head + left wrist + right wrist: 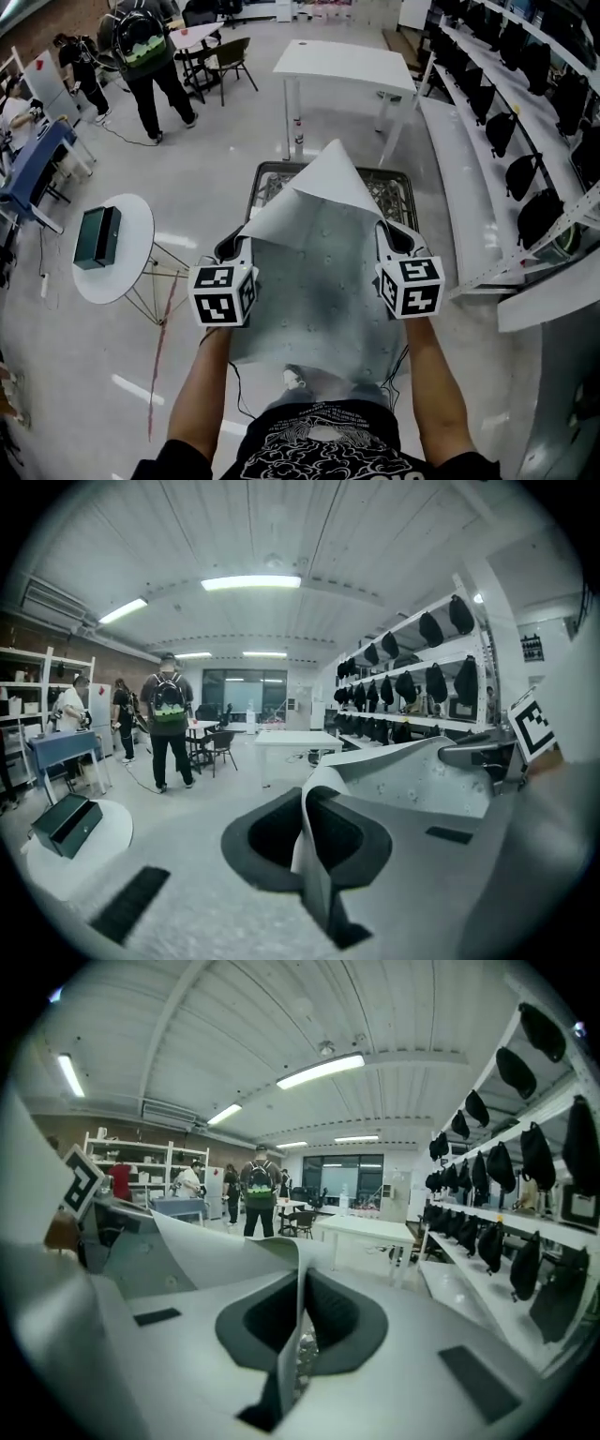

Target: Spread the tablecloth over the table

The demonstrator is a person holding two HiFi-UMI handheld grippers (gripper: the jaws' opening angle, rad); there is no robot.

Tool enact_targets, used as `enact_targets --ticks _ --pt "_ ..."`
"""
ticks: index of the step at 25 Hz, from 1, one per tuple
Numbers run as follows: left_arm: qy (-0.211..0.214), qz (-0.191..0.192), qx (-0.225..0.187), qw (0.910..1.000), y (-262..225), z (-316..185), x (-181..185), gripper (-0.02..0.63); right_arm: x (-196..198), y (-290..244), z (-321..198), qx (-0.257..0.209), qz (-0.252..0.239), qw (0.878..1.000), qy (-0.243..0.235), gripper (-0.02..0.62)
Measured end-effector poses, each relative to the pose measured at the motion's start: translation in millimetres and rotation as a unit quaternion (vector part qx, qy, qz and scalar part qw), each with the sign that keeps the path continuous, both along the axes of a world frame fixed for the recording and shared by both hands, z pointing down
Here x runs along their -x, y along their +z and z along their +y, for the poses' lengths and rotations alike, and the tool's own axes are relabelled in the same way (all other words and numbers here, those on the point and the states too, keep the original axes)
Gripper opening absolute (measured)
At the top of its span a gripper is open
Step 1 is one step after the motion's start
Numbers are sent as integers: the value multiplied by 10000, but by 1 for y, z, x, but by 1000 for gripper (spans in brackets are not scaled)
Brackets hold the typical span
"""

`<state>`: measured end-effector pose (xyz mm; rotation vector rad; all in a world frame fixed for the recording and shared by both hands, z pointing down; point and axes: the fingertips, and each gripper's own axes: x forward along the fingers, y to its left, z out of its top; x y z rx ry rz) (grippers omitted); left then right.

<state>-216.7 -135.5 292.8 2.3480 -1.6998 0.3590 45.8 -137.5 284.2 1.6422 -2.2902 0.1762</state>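
Far left, head view: a round white side table [131, 255] holds a dark green box [97, 236]. No label can be read on it. Behind it stands a person with a backpack [142, 42], seen from the back.

The left gripper [236, 247] has its jaws pressed together on a fold of the tablecloth [319, 272]. The left gripper view shows the cloth edge pinched upright in the dark jaw slot. Its marker cube [223, 293] shows only black-and-white square patterns, no words.

Centre: the tablecloth is pale grey and faintly speckled, stretched between the two grippers. Its far corner peaks up over the table [281, 169]. The near edge hangs toward the person's body. Most of the table is hidden, and only the dark far rim and a patterned strip on the right show.

The right gripper [394, 240] is likewise clamped on a cloth fold, as its own view shows plainly.

Right: long shelves [469, 178] carry black bags [502, 131] and are cut off by the frame edge. The print on the person's dark shirt [319, 450] is illegible.
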Motion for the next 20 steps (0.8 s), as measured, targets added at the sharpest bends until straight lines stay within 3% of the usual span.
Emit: enact_targets --ticks 8,16,20 --pt "300 206 96 9993 14 -33 13 9 -23 4 -19 96 590 9970 496 6" --pt "231 139 122 9996 33 -76 27 9 -57 21 -59 133 1280 9891 710 6" --pt "125 122 266 9995 50 -92 30 9 -77 40 -79 274 1355 9875 759 6"
